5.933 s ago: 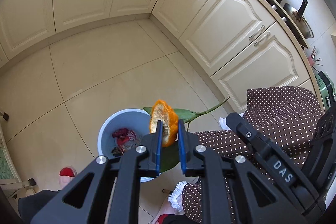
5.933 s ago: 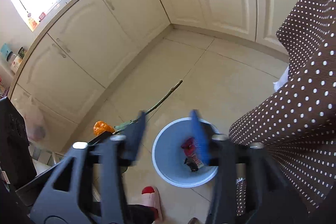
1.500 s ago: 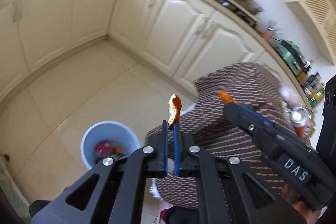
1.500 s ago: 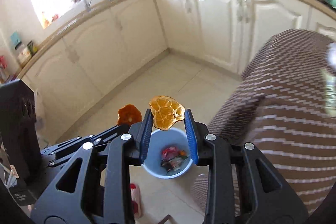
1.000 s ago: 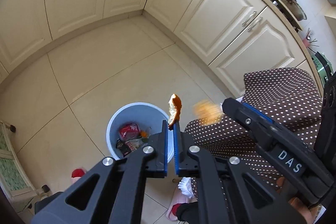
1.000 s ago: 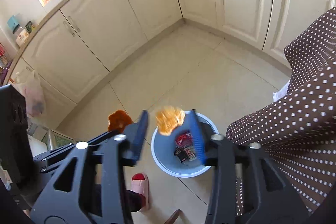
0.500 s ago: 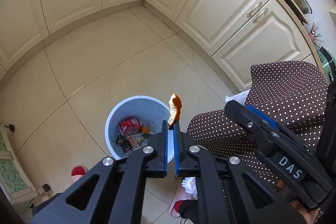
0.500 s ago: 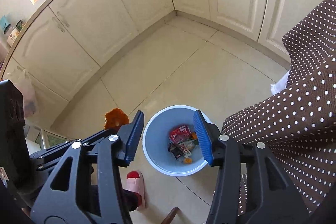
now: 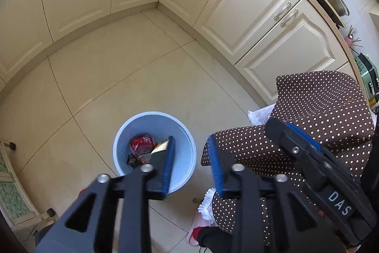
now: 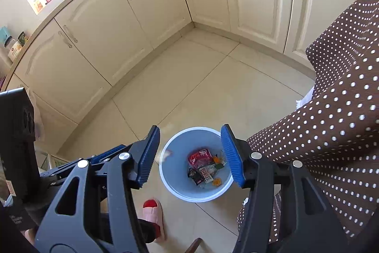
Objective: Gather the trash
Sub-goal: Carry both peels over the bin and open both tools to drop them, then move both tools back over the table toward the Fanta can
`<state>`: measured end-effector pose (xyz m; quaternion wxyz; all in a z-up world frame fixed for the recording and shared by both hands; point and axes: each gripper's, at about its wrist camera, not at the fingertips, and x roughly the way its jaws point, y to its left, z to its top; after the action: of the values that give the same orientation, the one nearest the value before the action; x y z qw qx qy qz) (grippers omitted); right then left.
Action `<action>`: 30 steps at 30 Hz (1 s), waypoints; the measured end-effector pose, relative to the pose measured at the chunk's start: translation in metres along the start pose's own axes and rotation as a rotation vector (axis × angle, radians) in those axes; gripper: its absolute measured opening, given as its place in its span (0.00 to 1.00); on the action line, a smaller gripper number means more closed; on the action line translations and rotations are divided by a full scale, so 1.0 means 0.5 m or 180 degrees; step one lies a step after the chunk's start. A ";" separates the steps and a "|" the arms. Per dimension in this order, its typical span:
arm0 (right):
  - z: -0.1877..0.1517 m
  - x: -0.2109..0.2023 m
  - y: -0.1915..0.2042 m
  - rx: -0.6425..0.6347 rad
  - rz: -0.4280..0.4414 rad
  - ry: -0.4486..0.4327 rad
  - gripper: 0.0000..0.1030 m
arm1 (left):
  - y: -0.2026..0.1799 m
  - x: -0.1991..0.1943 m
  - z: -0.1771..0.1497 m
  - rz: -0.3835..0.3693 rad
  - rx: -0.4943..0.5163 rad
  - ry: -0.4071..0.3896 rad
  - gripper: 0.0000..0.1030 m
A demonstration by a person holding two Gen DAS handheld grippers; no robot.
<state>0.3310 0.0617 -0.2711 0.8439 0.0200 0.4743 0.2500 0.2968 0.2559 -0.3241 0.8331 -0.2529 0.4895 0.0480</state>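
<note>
Left wrist view: left gripper (image 9: 192,166) jaws spread, nothing held, above blue bin (image 9: 189,146) on floor. Right gripper (image 10: 190,154) jaws likewise spread. Trash (image 10: 205,167) seen inside bin. Drop step judged done; next, more trash to be fetched.

The bin (image 10: 220,193) is pale blue; inside it, a red wrapper (image 10: 199,156) lies at ten o'clock of the orange peel bits (image 10: 216,181). The cloth (image 10: 331,125), at three o'clock of the bin, is brown with white dots. Both grippers are black with blue pads (image 10: 231,155). The cabinets (image 10: 132,23) are cream and the floor tiles (image 10: 201,87) beige. The slipper (image 10: 152,212) is pink and red.
</note>
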 end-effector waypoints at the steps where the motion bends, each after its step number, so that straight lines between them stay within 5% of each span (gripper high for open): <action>1: 0.000 -0.008 -0.001 -0.0003 -0.0004 -0.0014 0.52 | -0.003 -0.005 -0.001 -0.0007 0.0002 -0.0006 0.29; 16: 0.002 -0.224 -0.046 0.0052 -0.0167 -0.0603 0.53 | -0.157 -0.160 -0.028 -0.0285 0.0426 -0.0369 0.35; 30: -0.096 -0.598 -0.317 0.0685 -0.0968 -0.1536 0.60 | -0.554 -0.236 -0.132 -0.0762 0.1550 -0.0504 0.46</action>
<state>0.2288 -0.2182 -0.1041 0.9530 0.0968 0.2814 0.0572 0.2743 0.0044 -0.1474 0.9047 -0.0968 0.3867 -0.1501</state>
